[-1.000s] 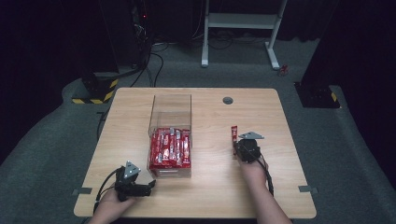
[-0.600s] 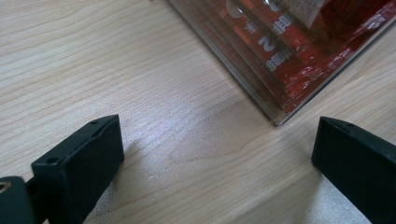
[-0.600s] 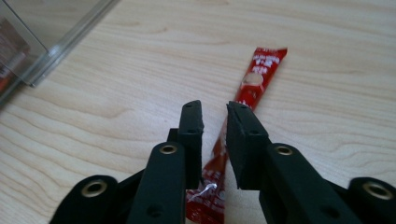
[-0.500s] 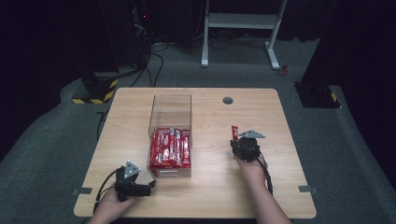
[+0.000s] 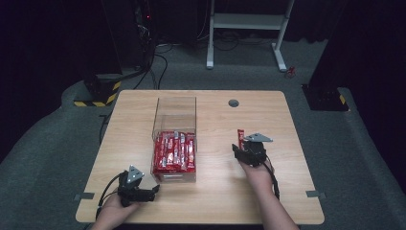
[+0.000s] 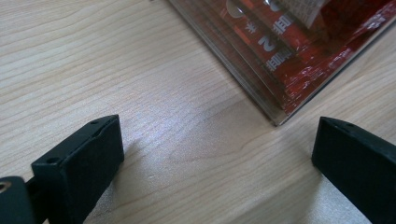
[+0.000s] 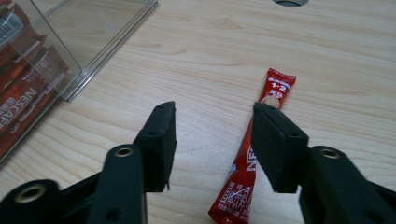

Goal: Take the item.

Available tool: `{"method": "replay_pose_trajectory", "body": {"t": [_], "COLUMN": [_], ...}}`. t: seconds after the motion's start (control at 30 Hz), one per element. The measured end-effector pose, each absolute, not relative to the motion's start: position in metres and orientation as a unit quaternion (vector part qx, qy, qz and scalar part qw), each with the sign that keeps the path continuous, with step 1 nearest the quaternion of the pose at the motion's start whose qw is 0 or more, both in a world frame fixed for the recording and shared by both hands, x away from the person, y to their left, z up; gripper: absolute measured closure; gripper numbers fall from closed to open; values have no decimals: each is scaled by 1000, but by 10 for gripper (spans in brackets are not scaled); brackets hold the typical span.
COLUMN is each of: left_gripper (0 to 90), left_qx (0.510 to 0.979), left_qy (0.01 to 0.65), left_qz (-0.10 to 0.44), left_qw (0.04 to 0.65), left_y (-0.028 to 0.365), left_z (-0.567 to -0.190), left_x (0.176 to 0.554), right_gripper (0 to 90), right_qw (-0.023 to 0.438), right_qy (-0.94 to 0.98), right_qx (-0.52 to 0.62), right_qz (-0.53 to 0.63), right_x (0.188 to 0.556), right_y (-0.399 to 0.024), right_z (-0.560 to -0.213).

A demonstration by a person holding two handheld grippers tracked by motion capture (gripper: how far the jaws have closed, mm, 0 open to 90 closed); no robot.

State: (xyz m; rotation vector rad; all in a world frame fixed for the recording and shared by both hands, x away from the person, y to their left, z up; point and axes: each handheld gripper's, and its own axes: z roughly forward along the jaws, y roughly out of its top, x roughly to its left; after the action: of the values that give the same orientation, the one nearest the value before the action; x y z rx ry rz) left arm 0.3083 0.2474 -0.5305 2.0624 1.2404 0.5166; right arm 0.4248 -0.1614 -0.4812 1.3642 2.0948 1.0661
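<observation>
- We see a loose red sachet [image 7: 250,158] lying flat on the table [image 5: 287,124], a long narrow stick pack with white lettering and a crimped end, toward 3 o'clock from the table's middle in the high view.
- In the right gripper view its far end points to 12 o'clock and reads "1:2"; its near end lies low between the jaws, and the right-hand jaw covers part of its middle.
- The right gripper [image 7: 212,135] has its jaws apart, with a moderate gap; we cannot tell whether the one jaw touches the sachet or hangs just above it.
- In the high view the right gripper [image 5: 250,152] sits over the sachet [image 5: 240,135], whose far tip shows at its 12 o'clock side.
- A clear box [image 5: 174,139] stands near the table's centre, its near half packed with matching red sachets [image 5: 174,152].
- The right gripper view adds the box's corner [image 7: 70,70] at 10 o'clock and a round hole [image 7: 290,2] in the table at 12 o'clock.
- The left gripper [image 5: 139,189] rests near the table's 7 o'clock edge.
- In the left gripper view its jaws stand wide apart over bare wood, holding nothing, with the box's corner [image 6: 280,70] at 1 o'clock.
</observation>
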Motion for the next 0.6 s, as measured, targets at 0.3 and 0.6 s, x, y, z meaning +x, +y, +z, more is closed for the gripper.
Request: {"method": "replay_pose_trajectory", "body": {"t": [0.3, 0.6], "left_gripper": [25, 25], "left_qx": [790, 790], "left_qy": [475, 475], "left_qz": [198, 198], "left_qw": [333, 333], "left_y": [247, 247], "left_z": [-531, -531], "left_x": [308, 308], "right_gripper": [295, 196], "right_qw": [208, 219], "right_qy": [752, 746], "right_qx": [480, 480], "right_qz": [401, 406], "right_x": [414, 392], "right_y": [-158, -157], "right_z": [-475, -472]}}
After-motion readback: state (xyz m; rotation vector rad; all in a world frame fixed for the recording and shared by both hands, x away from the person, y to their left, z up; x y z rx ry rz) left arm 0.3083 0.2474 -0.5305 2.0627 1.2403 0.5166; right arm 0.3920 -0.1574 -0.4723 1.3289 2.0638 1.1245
